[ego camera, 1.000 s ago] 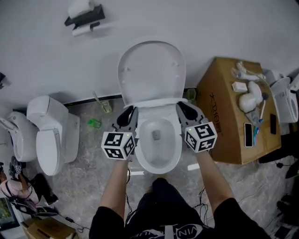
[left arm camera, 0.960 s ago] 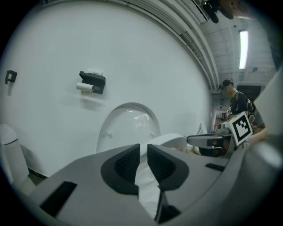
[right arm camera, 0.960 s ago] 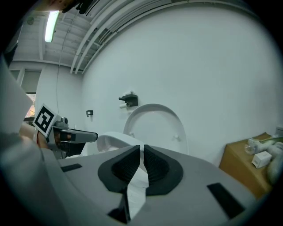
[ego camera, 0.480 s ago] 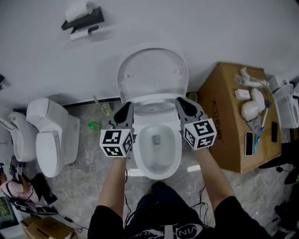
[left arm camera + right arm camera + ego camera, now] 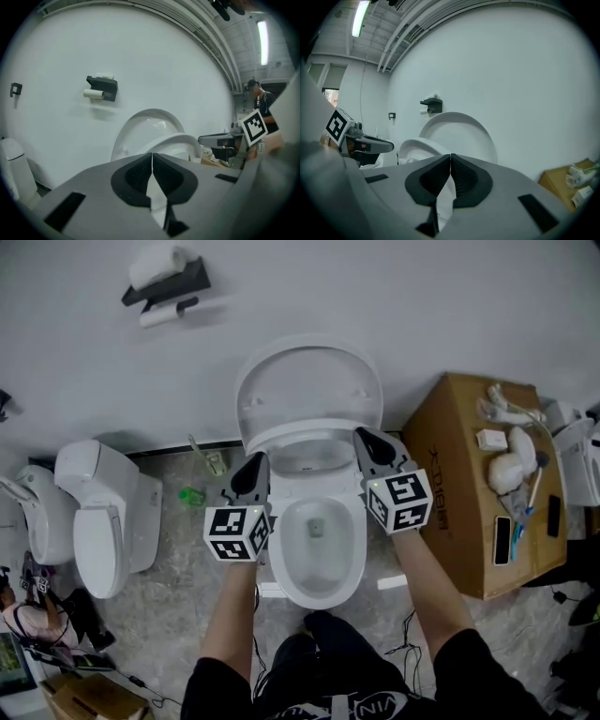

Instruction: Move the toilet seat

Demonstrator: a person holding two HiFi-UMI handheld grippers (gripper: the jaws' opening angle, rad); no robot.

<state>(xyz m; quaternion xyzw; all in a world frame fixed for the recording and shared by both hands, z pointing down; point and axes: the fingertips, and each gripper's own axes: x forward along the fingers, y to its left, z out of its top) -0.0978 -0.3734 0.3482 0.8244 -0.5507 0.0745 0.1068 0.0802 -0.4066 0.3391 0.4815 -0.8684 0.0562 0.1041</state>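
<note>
my forearms: both reach forward from the bottom of the head view, one on each side of the toilet.
left gripper point(image 5: 254, 465): jaws pressed fully together, pads meeting, nothing held between them. the tip sits at the left edge of the toilet seat; i cannot tell if it touches.
right gripper point(image 5: 365, 438): jaws likewise pressed together and holding nothing, the tip at the right edge of the seat, a little farther forward than the left one.
toilet bowl point(image 5: 355, 554): white, open, between my two grippers.
toilet seat point(image 5: 309, 434): white ring raised partway, tilted between the bowl below and the lid behind.
lid point(image 5: 309, 381): upright, leaning back against the white wall.
second toilet point(image 5: 103, 512): on the stone floor to my left, well apart, lid shut.
cardboard box point(image 5: 459, 474): just right of the toilet, with small white items on top.
paper holder point(image 5: 167, 282): black, fixed to the wall above and left of the lid, carrying a white roll.
</note>
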